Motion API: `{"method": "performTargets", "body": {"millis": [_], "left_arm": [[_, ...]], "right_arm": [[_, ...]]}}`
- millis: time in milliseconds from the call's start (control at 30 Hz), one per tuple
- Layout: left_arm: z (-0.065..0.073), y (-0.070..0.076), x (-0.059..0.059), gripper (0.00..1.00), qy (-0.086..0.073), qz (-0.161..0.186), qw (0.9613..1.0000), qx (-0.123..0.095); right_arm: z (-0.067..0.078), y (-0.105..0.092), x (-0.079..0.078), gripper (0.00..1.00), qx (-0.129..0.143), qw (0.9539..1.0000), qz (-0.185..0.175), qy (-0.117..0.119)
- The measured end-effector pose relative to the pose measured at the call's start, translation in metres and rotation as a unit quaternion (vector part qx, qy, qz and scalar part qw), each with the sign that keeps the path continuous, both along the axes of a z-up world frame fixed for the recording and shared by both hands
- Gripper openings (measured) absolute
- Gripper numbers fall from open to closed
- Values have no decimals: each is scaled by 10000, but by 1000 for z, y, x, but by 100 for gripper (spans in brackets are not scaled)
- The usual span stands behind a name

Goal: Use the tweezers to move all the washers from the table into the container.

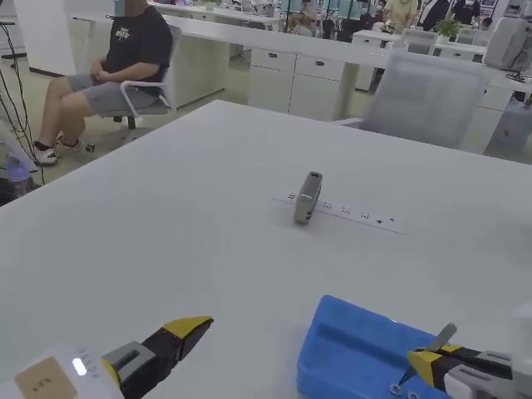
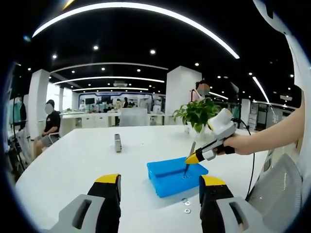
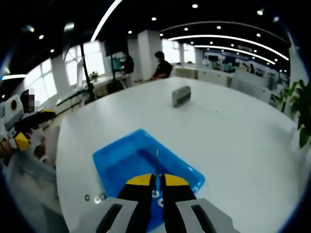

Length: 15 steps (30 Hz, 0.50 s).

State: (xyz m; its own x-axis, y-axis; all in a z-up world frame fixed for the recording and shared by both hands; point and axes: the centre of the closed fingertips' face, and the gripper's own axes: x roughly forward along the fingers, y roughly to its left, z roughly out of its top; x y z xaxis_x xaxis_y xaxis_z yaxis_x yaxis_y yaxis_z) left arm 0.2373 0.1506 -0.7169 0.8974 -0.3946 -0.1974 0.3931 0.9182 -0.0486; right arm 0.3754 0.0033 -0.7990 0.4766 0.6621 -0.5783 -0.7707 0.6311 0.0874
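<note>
Across the lower part of the head view, the white table carries every task item. Beyond its far edge stand a grey chair and, further left, a seated person in a dark shirt.

On the right-hand portion of the table rests the blue container: shallow, rectangular, open at the top, lying flat.

To the left of the container, the left gripper is held over the table with its yellow-tipped jaws spread wide. Nothing sits between them, and they are clear of the container.

Over the container, the right gripper, carried by a hand, has its jaws pressed together on the tweezers and is tilted downward.

A potted plant stands beyond the container in the left gripper view.

Near the table centre, a grey block-shaped device stands upright on a flush socket strip, well apart from the container.

The tweezers are thin metal, with their tips pointing down inside the container, close to its floor. Whether the tips grip anything cannot be determined.

Two washers lie on the container floor beside the tweezer tips. The loose washers lie on the table just outside the container's near wall
</note>
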Motion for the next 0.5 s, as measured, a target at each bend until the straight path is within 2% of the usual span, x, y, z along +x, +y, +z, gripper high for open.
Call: {"method": "performTargets", "body": {"millis": [200, 500], "left_arm": [[1, 0, 0, 65, -26, 1, 10000, -32], [0, -1, 0, 65, -23, -25, 10000, -30]], "right_arm": [[21, 4, -10, 3, 160, 9997, 103, -161], [50, 17, -35, 3, 383, 9978, 394, -357]]}}
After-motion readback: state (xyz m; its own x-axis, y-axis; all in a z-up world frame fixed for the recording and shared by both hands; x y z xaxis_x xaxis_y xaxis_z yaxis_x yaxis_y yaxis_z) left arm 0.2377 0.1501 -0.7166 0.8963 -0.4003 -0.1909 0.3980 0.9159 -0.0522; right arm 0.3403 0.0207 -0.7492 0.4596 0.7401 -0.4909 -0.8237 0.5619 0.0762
